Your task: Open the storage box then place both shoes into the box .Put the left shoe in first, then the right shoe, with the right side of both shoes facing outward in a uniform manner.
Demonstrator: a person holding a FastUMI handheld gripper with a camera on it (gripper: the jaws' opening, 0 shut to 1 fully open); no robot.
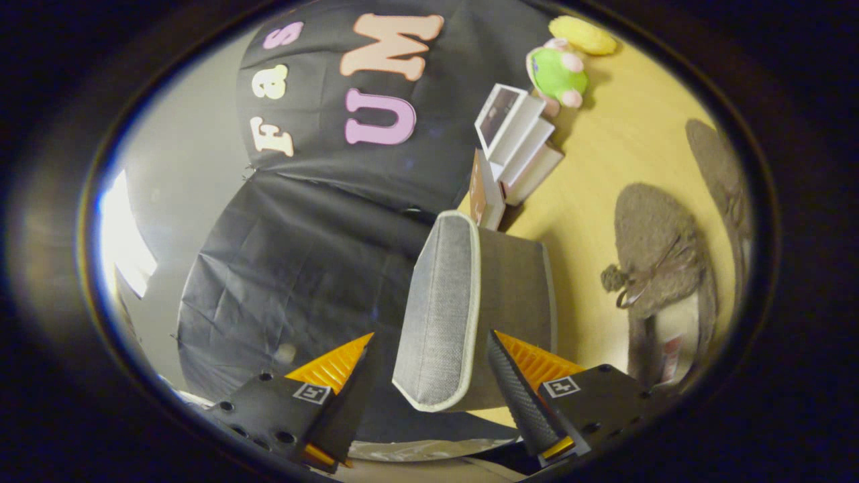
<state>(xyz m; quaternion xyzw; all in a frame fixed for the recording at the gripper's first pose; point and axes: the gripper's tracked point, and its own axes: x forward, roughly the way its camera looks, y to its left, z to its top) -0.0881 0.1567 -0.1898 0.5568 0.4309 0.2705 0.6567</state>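
Spread fingers of the hand-held gripper (429, 382) straddle the grey storage box lid (439, 308) without pinching it; two brown shoes (661, 268) lie on the surface (604, 174) beyond.

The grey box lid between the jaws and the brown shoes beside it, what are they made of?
The box lid looks like woven grey fabric, matte, with a paler piped edge; its visible weave suggests cloth over a stiff board. The shoes look like fuzzy brown fleece or felt with cord laces. The gripper stands open, the lid between its jaws.

Camera on hand-held gripper (429, 376), rolled sideways, close to storage box (470, 308)
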